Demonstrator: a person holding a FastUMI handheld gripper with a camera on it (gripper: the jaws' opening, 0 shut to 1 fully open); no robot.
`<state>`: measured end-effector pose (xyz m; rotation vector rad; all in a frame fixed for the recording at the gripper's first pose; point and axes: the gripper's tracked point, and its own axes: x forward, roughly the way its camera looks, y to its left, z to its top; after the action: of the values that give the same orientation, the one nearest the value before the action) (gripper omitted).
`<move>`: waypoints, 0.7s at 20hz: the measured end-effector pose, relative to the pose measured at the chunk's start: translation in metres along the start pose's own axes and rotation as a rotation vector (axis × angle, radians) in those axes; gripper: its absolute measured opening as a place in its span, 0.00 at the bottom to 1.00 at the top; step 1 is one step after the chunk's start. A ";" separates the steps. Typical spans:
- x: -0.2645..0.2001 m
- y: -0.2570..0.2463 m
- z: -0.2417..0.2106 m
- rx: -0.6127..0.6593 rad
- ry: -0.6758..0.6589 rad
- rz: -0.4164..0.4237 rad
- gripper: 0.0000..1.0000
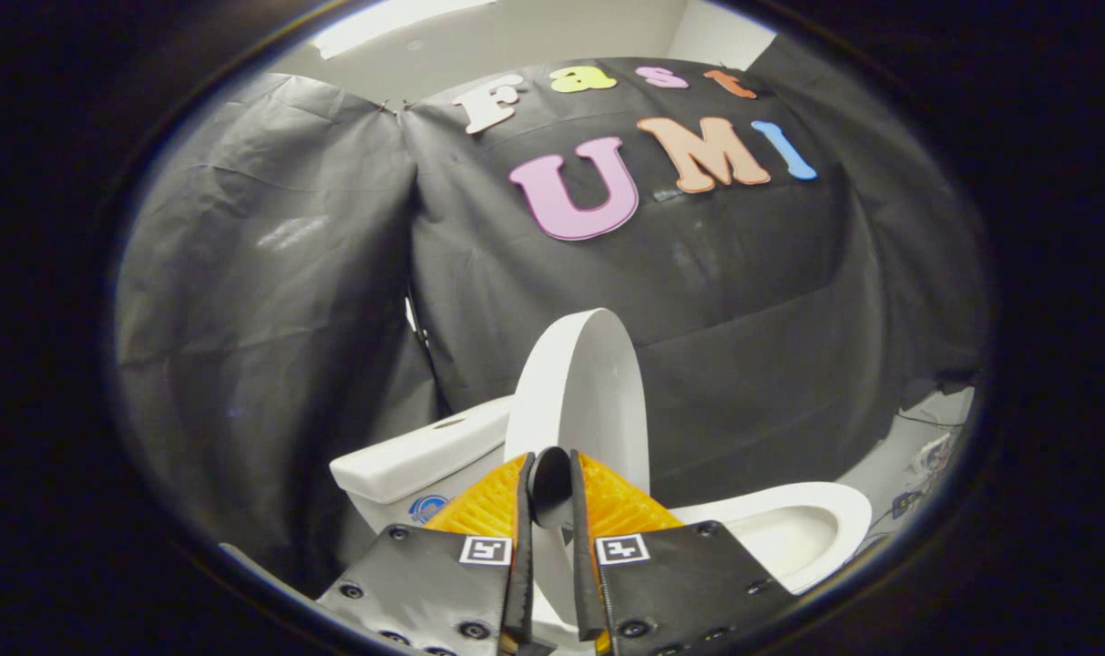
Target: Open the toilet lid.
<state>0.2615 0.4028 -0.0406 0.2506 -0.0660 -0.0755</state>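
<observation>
- Tongs point(552, 487): fingers nearly together, clamped on the lower edge of the toilet lid, one finger on each face; a dark round piece sits in the narrow gap at the tips.
- Toilet lid point(581, 387): white, raised, standing nearly on edge, rising from between the fingers toward 12 o'clock.
- Toilet bowl point(793, 528): white, open, at 3 o'clock of the fingers.
- Tank point(415, 456): white, at 10 o'clock of the fingers, behind the lid.
- Black cloth wall point(270, 301): beyond the toilet.

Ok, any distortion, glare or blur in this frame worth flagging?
Gripper view: strong fisheye bending; soft sheen on the black cloth wall; the raised white oval toilet lid is sharp, while the hand-held gripper, shut on its edge, looks slightly soft up close.
</observation>
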 end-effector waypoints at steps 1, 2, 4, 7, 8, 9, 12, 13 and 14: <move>0.002 0.003 0.000 -0.003 0.003 0.013 0.19; 0.003 0.006 -0.001 -0.009 0.006 0.025 0.20; 0.006 0.013 -0.002 -0.029 0.013 0.047 0.19; 0.009 0.022 -0.005 -0.050 0.020 0.077 0.19; 0.010 0.026 -0.006 -0.049 0.020 0.089 0.19; 0.012 0.029 -0.006 -0.053 0.022 0.096 0.19; 0.016 0.037 -0.008 -0.076 0.038 0.125 0.19; 0.018 0.041 -0.009 -0.085 0.045 0.138 0.19; 0.019 0.044 -0.010 -0.090 0.048 0.149 0.19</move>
<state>0.2837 0.4464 -0.0380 0.1569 -0.0331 0.0758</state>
